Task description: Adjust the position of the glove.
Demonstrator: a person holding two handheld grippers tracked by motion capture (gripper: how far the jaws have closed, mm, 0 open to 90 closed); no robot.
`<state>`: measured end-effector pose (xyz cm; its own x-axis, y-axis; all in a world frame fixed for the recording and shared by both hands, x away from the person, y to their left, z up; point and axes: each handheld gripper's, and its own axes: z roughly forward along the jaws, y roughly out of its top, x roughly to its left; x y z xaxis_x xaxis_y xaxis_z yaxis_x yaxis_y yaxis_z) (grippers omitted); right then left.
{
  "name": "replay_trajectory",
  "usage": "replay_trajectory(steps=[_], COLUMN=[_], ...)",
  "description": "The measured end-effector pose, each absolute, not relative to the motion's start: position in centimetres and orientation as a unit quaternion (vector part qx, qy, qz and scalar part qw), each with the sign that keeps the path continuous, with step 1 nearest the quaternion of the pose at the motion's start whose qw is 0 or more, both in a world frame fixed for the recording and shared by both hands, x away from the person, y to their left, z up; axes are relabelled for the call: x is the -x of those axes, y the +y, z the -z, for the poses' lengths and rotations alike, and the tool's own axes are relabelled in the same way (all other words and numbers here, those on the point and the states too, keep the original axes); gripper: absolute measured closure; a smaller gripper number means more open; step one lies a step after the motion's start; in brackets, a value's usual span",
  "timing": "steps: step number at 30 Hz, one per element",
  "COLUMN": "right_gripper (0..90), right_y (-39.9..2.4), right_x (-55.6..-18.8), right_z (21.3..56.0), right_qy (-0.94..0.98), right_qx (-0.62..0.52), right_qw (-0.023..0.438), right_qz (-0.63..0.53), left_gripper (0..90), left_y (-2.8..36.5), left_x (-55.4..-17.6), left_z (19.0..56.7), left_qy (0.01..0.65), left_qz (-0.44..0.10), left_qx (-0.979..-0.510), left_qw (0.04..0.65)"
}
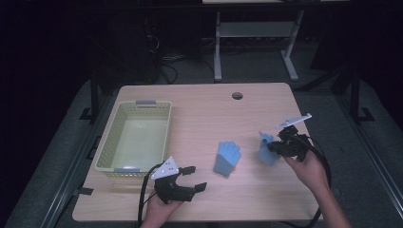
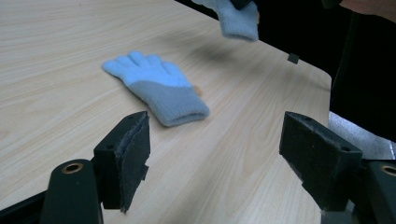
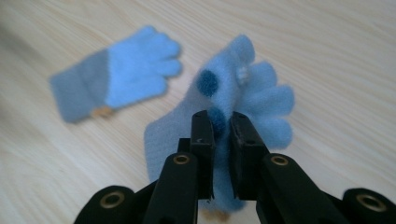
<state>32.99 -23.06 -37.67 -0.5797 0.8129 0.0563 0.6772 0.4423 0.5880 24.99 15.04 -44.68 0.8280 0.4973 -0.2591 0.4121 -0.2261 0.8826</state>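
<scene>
While the right gripper holds one glove off the table, the parts read as follows, largest first.

Table (image 1: 199, 104): light wood top with a round hole near its far edge; it bears everything below.

Basket (image 1: 107, 142): pale yellow, latticed walls, on the table's left part, well apart from both gloves.

Left gripper (image 1: 192, 178): at the near edge, just right of the basket's near corner; jaws spread wide with nothing between them. In the left gripper view they frame the flat glove from the cuff side without touching it.

Right gripper (image 1: 272, 147): over the table's right part; jaws pinched nearly together on the held glove, gripping a fold of its fabric.

Flat glove (image 1: 226, 158): light blue with a grey cuff, lying on the table's middle, fingers toward the far side.

Held glove (image 3: 243, 100): light blue with dark blue dots, hanging from the right gripper, right of the flat glove and clear of it.
</scene>
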Motion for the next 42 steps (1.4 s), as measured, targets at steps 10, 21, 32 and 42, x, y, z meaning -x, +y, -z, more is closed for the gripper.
replay_trajectory(steps=[10,21,32,42], right_gripper=[81.0,80.8,80.8,80.5], right_y=[-18.9,-15.5,-12.7,-11.5], right_x=[-32.7,-33.2,-34.1,-34.5], right_z=[36.4,37.0,38.6,39.9], right_qy=[0.857,0.861,0.868,0.864], right_qx=[-0.402,-0.388,-0.387,-0.406], right_qw=[0.11,0.084,0.061,0.055], right_qz=[-0.303,-0.318,-0.305,-0.292], left_gripper=[24.3,24.3,24.3,24.3], left_y=[15.1,15.0,15.1,15.2], left_x=[-25.0,-24.9,-24.9,-24.9], left_z=[44.7,44.7,44.6,44.5], left_qy=[0.289,0.284,0.284,0.281], left_qz=[-0.045,-0.05,-0.051,-0.054], left_qx=[-0.784,-0.787,-0.786,-0.788], left_qw=[0.547,0.545,0.546,0.545])
